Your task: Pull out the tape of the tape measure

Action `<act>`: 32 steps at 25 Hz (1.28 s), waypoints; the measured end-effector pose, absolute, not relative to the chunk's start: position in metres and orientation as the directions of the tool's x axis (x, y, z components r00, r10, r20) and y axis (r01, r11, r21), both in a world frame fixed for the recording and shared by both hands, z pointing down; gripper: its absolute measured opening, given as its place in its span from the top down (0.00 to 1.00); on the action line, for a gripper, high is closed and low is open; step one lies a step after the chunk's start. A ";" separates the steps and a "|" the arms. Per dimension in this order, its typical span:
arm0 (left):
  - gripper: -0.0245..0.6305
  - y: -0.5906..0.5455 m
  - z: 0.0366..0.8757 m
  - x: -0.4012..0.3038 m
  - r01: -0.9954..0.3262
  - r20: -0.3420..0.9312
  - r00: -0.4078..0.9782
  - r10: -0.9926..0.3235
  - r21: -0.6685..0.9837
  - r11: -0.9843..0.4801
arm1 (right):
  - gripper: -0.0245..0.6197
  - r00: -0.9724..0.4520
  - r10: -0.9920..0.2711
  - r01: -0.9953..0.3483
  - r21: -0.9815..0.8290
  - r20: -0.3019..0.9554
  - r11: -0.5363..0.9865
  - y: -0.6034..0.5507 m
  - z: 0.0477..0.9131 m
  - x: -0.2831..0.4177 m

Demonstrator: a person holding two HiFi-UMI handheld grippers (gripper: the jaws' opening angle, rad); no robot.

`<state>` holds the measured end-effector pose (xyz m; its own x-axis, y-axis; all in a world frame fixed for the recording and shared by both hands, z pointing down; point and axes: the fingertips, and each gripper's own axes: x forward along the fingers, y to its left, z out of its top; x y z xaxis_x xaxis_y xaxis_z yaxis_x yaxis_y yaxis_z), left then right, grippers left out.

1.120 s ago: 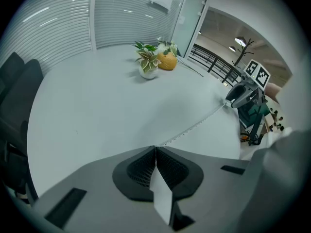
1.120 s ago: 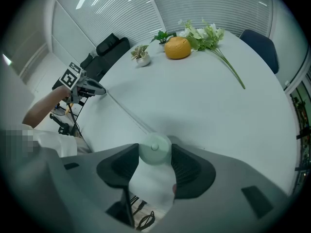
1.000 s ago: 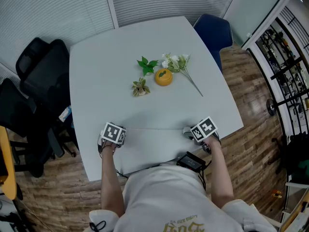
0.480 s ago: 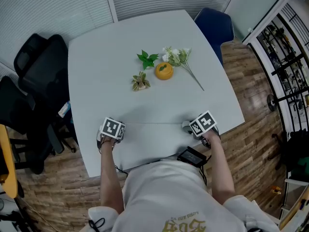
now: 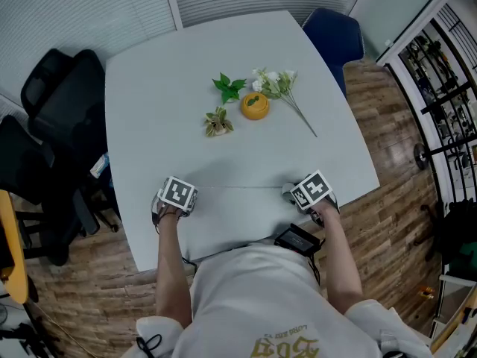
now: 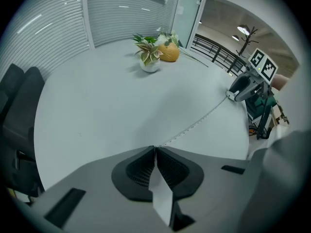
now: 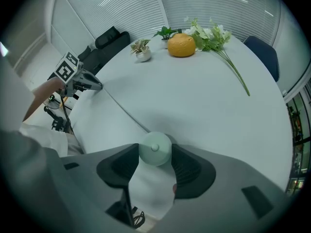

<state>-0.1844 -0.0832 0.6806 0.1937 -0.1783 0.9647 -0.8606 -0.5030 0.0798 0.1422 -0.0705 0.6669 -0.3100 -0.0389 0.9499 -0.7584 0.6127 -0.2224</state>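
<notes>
Tape measure case sat near the table's 6 o'clock edge, clamped across its round body by the right gripper. Tape ran out straight along the 3–9 o'clock line in the head view. Its free end was pinched in the left gripper, jaws closed tight on it. Case lay at 3 o'clock from the left gripper. Further pull-out probably meant left hauling toward 9 o'clock.
</notes>
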 end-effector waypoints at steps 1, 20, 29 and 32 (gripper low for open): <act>0.94 -0.084 0.681 -0.184 -0.859 0.966 0.186 -0.179 0.072 -0.506 | 0.61 -0.300 -0.040 -0.758 -0.213 0.953 0.616 -0.070 0.668 0.143; 0.69 -0.082 0.669 -0.192 -0.900 0.940 0.177 -0.292 0.035 -0.435 | 0.56 -0.322 -0.160 -0.787 -0.170 0.933 0.593 -0.076 0.653 0.149; 0.82 -0.104 0.615 -0.172 -0.928 0.793 0.265 -0.549 0.055 -0.369 | 0.68 -0.331 -0.431 -0.855 -0.073 0.840 0.514 -0.098 0.614 0.141; 0.87 -0.111 0.595 -0.160 -0.931 0.726 0.300 -0.618 0.081 -0.356 | 0.73 -0.359 -0.493 -0.865 -0.084 0.793 0.494 -0.102 0.599 0.133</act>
